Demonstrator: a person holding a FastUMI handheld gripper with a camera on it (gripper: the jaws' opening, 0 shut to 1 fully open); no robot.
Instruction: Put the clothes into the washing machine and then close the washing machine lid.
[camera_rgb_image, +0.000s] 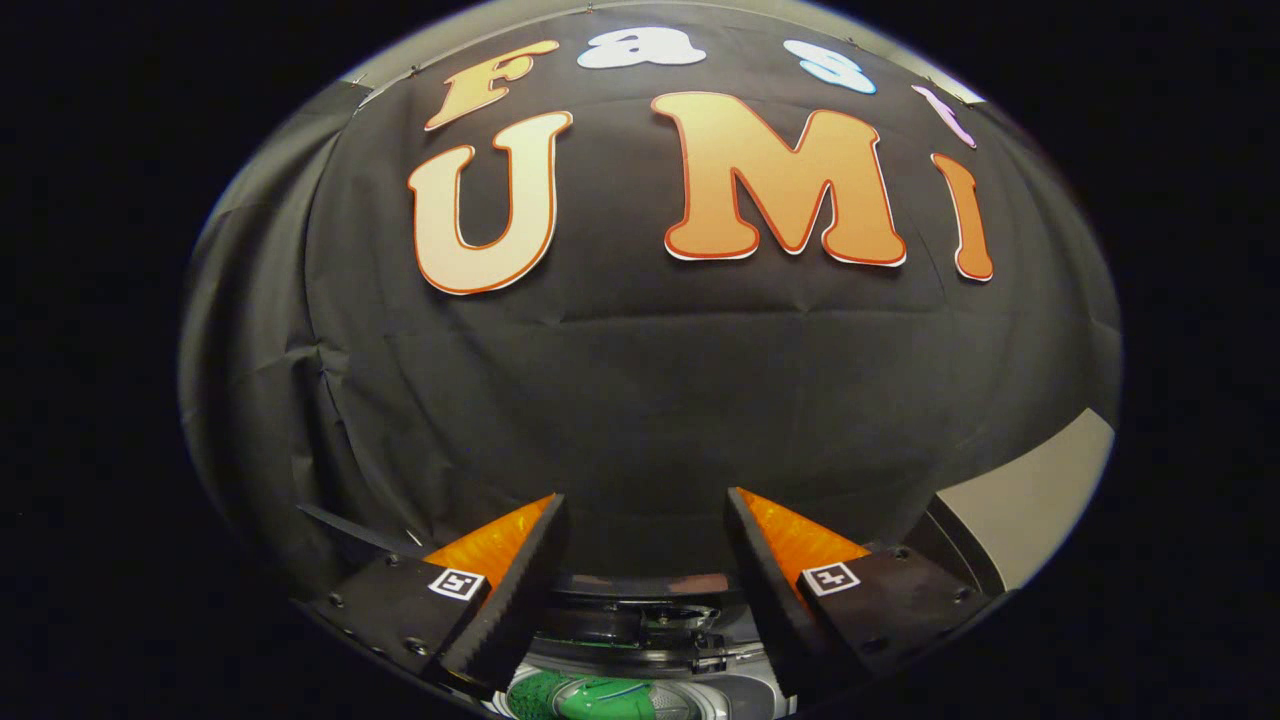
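Observation:
My gripper (645, 505) is open, its two fingers spread wide with nothing between them, pointing at the black cloth wall. Below and between the fingers I look down at the washing machine's top (640, 625), a round opening with a dark rim. A green piece of clothing (585, 695) lies inside the drum, low between the fingers. The lid is not distinguishable here.
The black cloth wall (640, 380) hangs close ahead, beyond the machine. A pale panel (1030, 490) stands to the right of the right finger. A thin dark strip (350, 530) sticks out beside the left finger.

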